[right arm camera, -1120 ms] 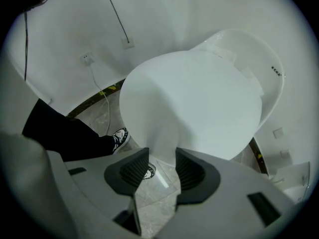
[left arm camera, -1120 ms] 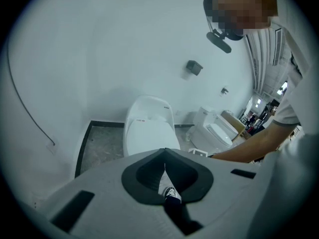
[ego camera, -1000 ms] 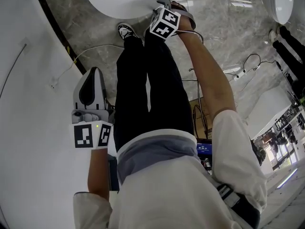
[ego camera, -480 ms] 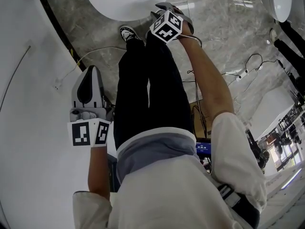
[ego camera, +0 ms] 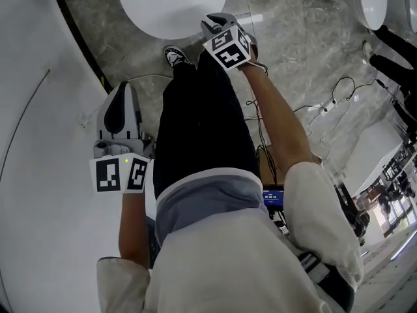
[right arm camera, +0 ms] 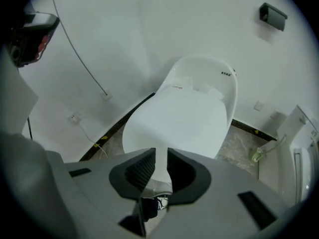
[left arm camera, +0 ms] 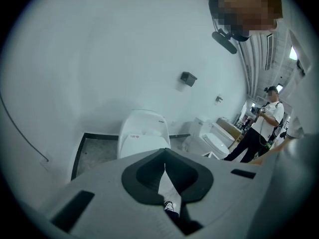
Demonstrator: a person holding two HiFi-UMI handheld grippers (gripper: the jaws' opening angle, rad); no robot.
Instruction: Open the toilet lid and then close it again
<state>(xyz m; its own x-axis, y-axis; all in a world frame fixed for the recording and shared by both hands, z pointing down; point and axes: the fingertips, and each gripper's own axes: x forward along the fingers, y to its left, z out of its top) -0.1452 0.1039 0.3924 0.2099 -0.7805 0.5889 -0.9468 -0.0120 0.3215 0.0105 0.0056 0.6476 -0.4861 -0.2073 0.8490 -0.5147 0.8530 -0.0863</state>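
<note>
Now | right tongs [right arm camera: 160, 153]: angled down, ajar, just closing, empty | left tongs [left arm camera: 165, 158]: closed

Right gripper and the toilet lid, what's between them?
Nothing. In the right gripper view the right gripper, jaws apart and empty after just closing partway, faces the shut toilet lid across open air, with marbled floor below.

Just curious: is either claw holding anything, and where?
Nothing is held. The right gripper has just been closing its jaws on empty air, clear of the toilet lid. The left gripper is shut and empty.
</note>
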